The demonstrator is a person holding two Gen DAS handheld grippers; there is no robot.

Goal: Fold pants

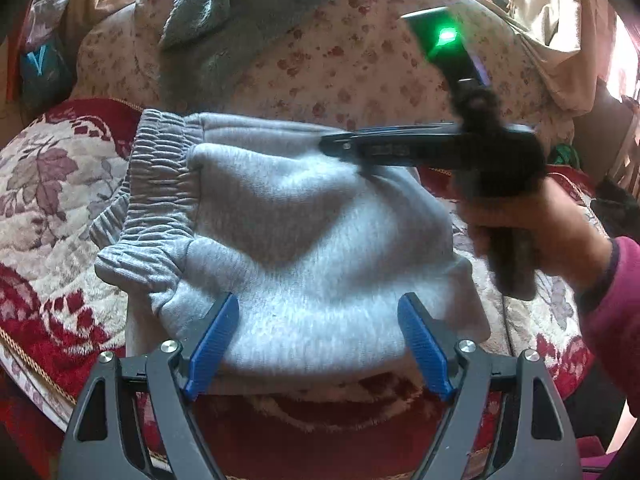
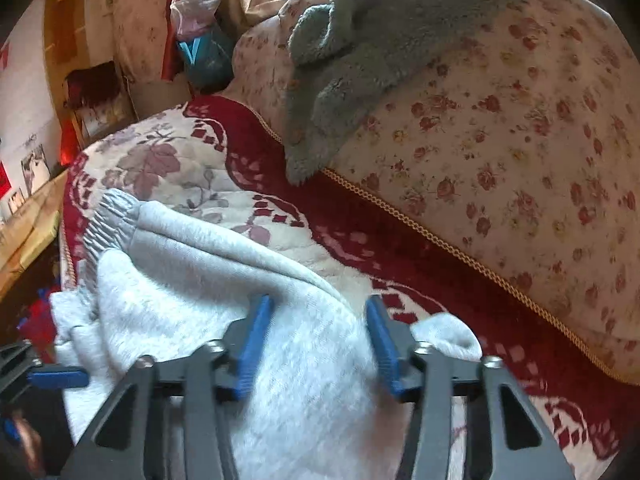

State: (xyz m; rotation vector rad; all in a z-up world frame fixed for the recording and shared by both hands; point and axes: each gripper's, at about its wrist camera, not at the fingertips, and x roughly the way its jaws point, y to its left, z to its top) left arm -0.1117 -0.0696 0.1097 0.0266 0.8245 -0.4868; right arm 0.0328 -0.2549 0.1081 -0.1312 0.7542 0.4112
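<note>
The grey pants (image 1: 304,240) lie folded into a thick bundle on the red and cream floral blanket (image 1: 48,168), the ribbed waistband (image 1: 156,184) at the left end. The left gripper (image 1: 320,344) hangs over the bundle's near edge, its blue pads (image 1: 212,344) spread wide with nothing clamped between them. Behind, a grey fleece (image 1: 224,24) drapes over a rose-print cushion (image 1: 340,64). At the right, the right gripper (image 2: 320,344) is held by a hand (image 1: 552,232) in a pink sleeve (image 1: 616,312). Its own camera shows the jaws partly apart above the cloth near the bundle's right end; the pads seem not to press on the fabric, though blur makes this uncertain.
</note>
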